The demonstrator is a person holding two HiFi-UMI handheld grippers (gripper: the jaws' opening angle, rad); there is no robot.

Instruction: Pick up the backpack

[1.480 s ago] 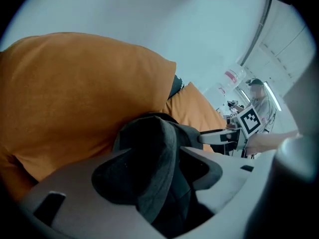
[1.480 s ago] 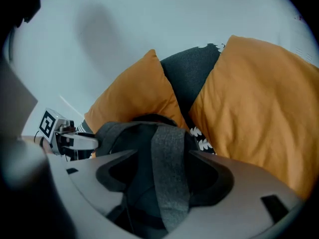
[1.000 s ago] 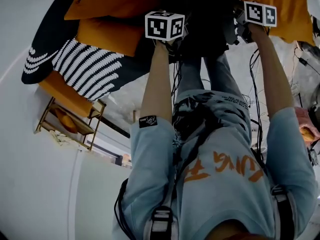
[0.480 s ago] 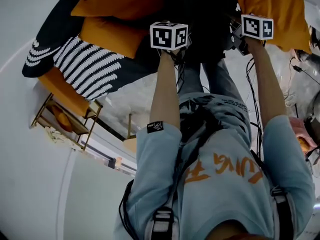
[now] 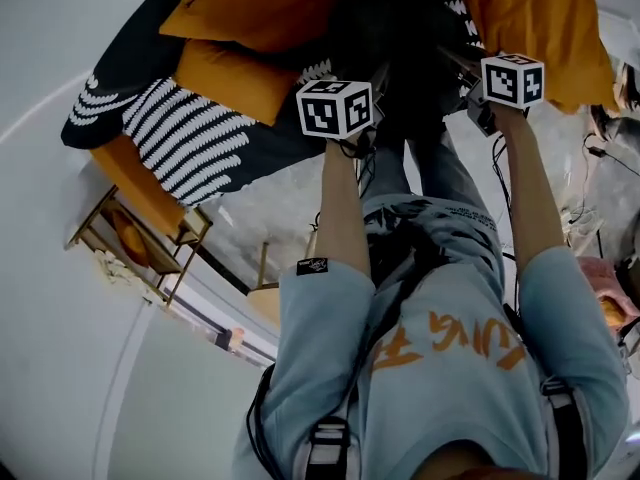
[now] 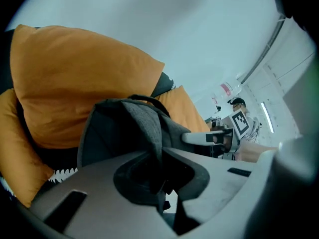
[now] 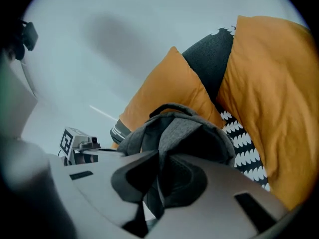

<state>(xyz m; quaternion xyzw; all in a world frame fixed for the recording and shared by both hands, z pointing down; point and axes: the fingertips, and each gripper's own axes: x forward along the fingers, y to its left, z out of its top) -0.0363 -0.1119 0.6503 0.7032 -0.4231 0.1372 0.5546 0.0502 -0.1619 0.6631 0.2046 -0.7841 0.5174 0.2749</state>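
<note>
Found backpack (image 5: pixel 400 38) at top of head view, dark grey, propped vs orange cushions (image 6: pixel 75 78) on a black-and-white patterned cover (image 5: pixel 190 143). Can't confirm underside clear of that cover.

Checked left gripper (image 6: pixel 160 156): saw fingers just been closing, now pinching a fold of grey backpack cloth, no gap left. Same at right gripper (image 7: pixel 159 166): just been closing, pinched on another fold of the same cloth. Spotted carry loop (image 7: pixel 169 107) at the top, untouched by either.

Judged reason for two-point hold: soft bag, prob. sags or swings if taken at one spot. Pinching both sides of the top shd keep it level. Rated a grip on cloth rather than loop as thin, cld slip under weight. Put task at lift stage: grasp made, bag not shown free.

Writing: saw orange lettering across light-blue shirt (image 5: pixel 450 338), upside down in head view, looks like "KUNG FU", not certain. Noted small black patch (image 5: pixel 312 266) on left sleeve, too small to read. Logged square b/w codes on left cube (image 5: pixel 335 108) & right cube (image 5: pixel 513 80), no words. No brand found on backpack.
</note>
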